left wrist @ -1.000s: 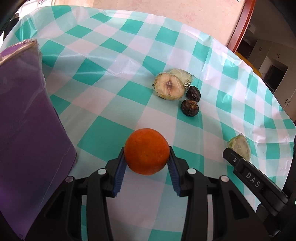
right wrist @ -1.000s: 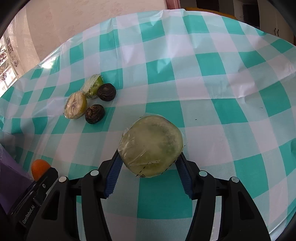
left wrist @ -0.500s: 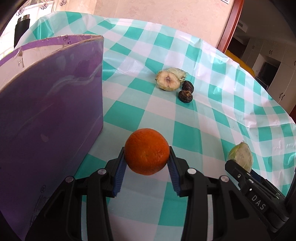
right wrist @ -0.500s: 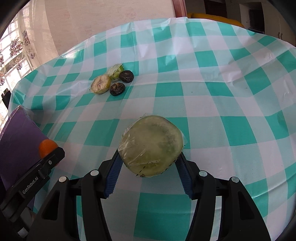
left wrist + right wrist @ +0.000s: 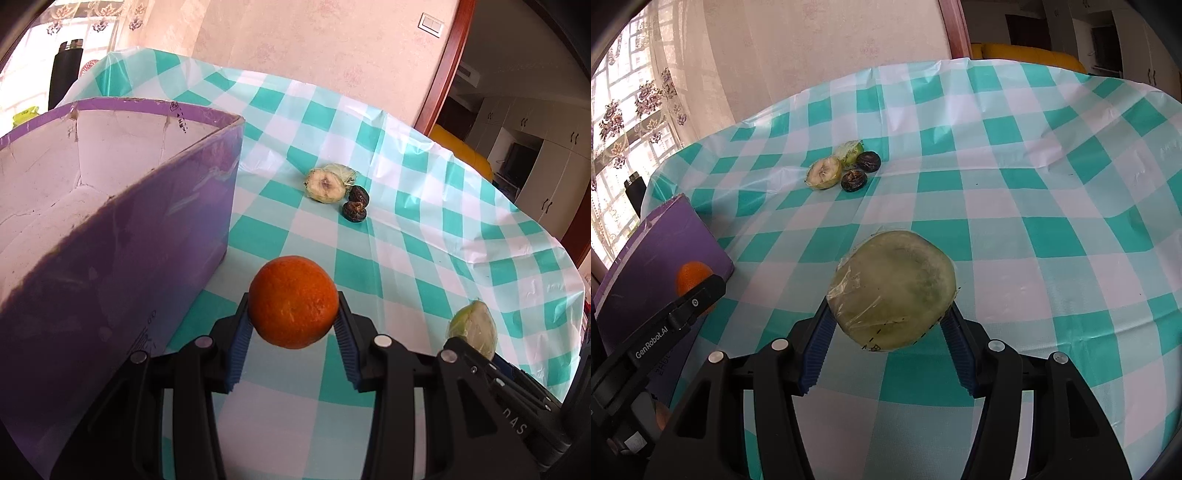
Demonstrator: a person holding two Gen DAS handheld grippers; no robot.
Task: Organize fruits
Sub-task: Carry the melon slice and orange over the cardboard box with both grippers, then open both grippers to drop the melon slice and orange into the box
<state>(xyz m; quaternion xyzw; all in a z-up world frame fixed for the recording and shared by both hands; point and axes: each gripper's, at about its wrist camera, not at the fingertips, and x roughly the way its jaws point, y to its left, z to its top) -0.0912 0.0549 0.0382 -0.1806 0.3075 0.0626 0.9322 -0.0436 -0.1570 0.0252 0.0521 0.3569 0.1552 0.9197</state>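
Left tool (image 5: 293,325) pinching orange (image 5: 293,301); right tool (image 5: 886,317) pinching wrapped fruit half (image 5: 892,290), cut face up.

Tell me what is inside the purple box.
The purple box shows only bare white inner walls and a strip of floor. Its near wall hides the rest of the floor, so fruit there cannot be ruled out.

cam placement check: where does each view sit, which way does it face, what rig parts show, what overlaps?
Left wrist: on the left gripper, looking forward and down over the held orange; purple box at left, right gripper's finger at lower right.
Right wrist: on the right gripper, looking forward and down over the held wrapped green fruit half; left gripper's finger at lower left.
Shared: checked tablecloth, box, orange, four-fruit cluster.
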